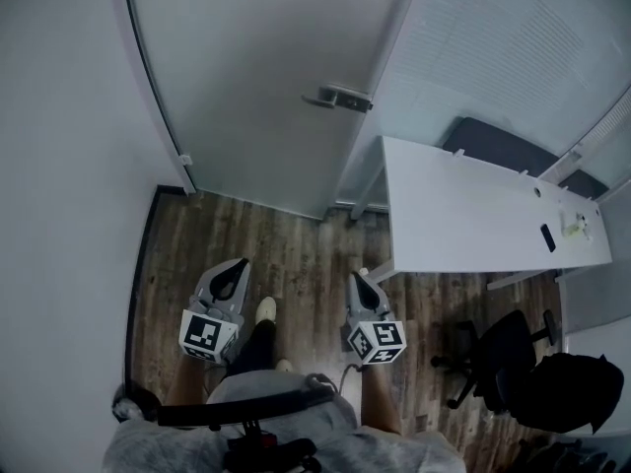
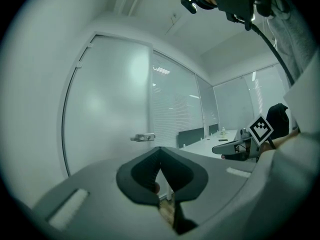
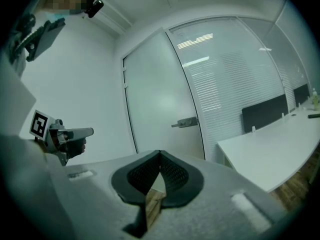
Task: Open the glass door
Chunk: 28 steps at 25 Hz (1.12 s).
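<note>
Glass door [image 1: 246, 77], head view: it stands shut in its frame, well ahead of both sets of fingertips, with its lever handle [image 1: 338, 98] untouched. The left gripper [image 1: 233, 269] and right gripper [image 1: 359, 282] are held low and side by side over the wood floor [image 1: 296, 244], both aimed at the door. Judged progress: the approach only. Reaching, pressing the handle and swinging the door all remain. A white desk [image 1: 463, 215] lies to the right of the right fingers, with an office chair [image 1: 498, 358] behind it. Neither blocks the path.

Left gripper view: the fingers are clenched tip to tip with nothing between them. The door [image 2: 107, 109] fills the view beyond them, with the handle [image 2: 142, 137] just above and left of the tips, far off.

Right gripper view: these fingers also meet at their tips, empty. The handle [image 3: 185, 122] sits above and right of them, on the door's edge nearest the blind-lined glass partition [image 3: 230, 84]. The desk corner narrows the room on that side.
</note>
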{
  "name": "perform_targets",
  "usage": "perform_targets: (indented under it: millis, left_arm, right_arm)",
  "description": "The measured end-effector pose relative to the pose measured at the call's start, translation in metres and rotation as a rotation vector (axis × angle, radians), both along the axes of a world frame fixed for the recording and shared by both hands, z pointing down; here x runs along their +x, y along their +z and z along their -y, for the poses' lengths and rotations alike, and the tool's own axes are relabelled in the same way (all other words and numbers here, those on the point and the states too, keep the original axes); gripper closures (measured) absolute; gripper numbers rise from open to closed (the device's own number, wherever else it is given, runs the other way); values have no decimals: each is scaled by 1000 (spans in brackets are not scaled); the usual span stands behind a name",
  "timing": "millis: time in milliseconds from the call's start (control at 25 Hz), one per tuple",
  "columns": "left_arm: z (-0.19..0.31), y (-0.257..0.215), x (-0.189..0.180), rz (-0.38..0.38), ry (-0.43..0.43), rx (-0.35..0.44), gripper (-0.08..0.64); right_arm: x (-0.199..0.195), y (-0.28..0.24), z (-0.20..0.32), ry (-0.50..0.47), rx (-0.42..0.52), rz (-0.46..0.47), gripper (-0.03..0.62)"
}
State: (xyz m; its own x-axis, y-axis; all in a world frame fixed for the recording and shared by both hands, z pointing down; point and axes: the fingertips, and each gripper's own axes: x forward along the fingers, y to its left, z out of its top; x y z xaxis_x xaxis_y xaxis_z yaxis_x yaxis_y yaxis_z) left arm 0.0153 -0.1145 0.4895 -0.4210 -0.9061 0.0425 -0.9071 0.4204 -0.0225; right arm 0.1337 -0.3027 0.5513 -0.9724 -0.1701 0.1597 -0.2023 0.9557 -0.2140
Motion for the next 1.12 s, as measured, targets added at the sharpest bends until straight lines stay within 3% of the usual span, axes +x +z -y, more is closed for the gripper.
perform_targets:
  millis: [520,1120]
  left_arm:
    - [66,-9,-107,23,111,-13,556]
    - [114,-2,-190,25,207,-10,555]
  right_arm:
    - [-87,-7,47,111,-13,-8,591]
    - [-157,-8,81,201,-6,-6,591]
